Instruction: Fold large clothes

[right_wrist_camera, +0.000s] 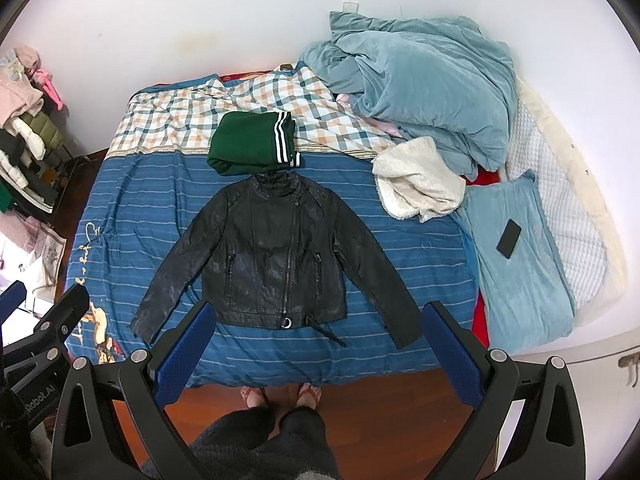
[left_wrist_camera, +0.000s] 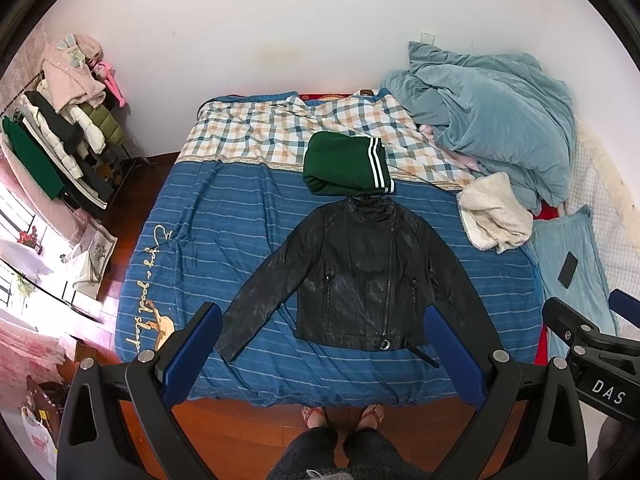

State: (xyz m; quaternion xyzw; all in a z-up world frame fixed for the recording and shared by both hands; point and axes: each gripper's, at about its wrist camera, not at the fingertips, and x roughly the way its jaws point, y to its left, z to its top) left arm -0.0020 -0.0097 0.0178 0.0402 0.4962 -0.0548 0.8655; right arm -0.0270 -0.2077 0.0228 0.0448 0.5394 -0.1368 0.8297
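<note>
A black leather jacket lies flat and face up on the blue striped bed sheet, sleeves spread out and down, zipper closed. Beyond its collar sits a folded green garment with white stripes. My left gripper hovers high above the near edge of the bed, open with nothing between its blue pads. My right gripper is held alongside at the same height, open and empty as well. Each gripper shows at the edge of the other's view.
A heap of blue bedding and a white fleece fill the bed's right side. A phone lies on a blue pillow. A clothes rack stands at the left. The person's feet stand on the wooden floor.
</note>
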